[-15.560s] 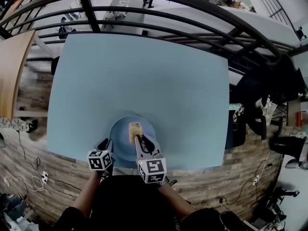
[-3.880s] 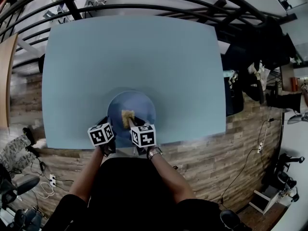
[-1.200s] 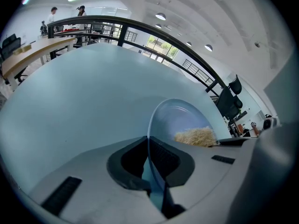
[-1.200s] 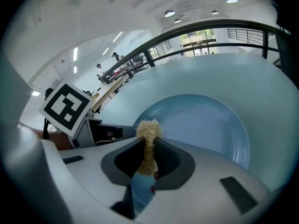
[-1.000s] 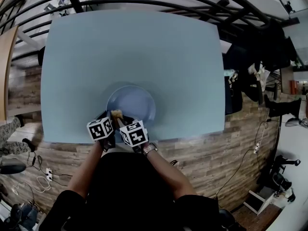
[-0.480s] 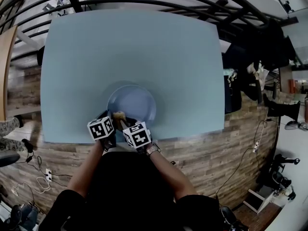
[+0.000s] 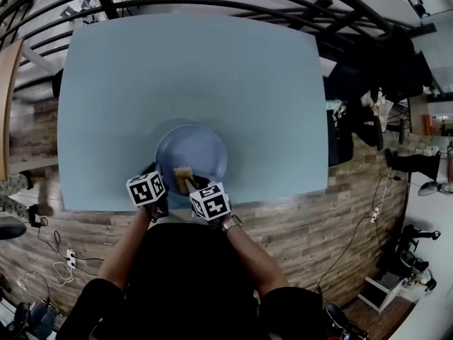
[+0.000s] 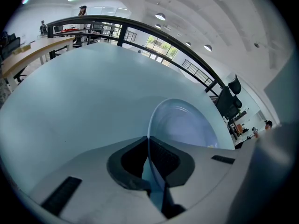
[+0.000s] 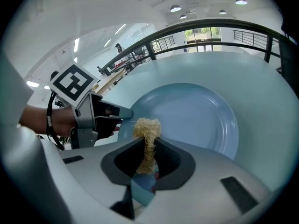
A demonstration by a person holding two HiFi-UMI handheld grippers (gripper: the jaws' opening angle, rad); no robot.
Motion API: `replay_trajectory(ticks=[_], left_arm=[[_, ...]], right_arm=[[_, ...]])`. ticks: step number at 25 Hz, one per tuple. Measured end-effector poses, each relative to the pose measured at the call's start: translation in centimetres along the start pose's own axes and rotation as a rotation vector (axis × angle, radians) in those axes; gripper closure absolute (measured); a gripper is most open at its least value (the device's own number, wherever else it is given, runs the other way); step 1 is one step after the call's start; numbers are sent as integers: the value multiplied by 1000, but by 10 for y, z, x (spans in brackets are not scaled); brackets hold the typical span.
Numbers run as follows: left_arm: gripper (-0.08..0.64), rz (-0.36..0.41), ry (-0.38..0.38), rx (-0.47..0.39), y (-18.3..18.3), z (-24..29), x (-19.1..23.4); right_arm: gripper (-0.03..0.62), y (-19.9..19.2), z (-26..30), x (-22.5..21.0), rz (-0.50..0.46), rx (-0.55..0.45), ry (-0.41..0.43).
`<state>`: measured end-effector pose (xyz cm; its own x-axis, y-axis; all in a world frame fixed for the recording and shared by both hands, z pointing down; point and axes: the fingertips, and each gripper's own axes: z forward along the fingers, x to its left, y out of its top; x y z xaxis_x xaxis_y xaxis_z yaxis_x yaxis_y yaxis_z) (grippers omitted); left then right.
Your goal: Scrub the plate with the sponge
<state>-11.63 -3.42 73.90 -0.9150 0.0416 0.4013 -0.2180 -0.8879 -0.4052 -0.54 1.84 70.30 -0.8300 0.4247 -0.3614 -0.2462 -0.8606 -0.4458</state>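
The plate lay close to the table's near edge, a little left of its middle, so the chief risk was, I judged, a hard stroke toward the person dragging it over that edge. Only the left gripper guarded against this; its jaws were closed on the plate's near-left rim, which ran thin and edge-on between the pads. That bite looked shallow; a sideways shove from the sponge could twist the rim out of it.

The right gripper had its jaws shut on the sponge, a tan, fibrous piece standing up between them, its free end over the plate's near-left part. It sat just beside the left gripper's tip; a stroke carried further that way could knock the two together and loosen either hold. Pressing too steeply might also bend the soft sponge over, so that the hard jaws met the plate instead.

As for what the plate held: nothing loose showed in it; its well looked bare and smooth, and the sponge was the only thing over it. Whether the sponge touched the surface could not be told; nothing else stood on the table.
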Motion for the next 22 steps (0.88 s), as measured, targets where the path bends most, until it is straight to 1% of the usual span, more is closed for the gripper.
replay_trajectory(ticks=[10,18,22], left_arm=[[552,6,18,0,1,-2,1],[552,14,24,6,1,-3,1],[552,31,36,6,3,-2,1]], right_arm=[[526,-11,-16,-22,59,-12,-35],[526,-16,-28,-43,61,-3,-61],[526,-14,-32,-56,69,-1,-75]])
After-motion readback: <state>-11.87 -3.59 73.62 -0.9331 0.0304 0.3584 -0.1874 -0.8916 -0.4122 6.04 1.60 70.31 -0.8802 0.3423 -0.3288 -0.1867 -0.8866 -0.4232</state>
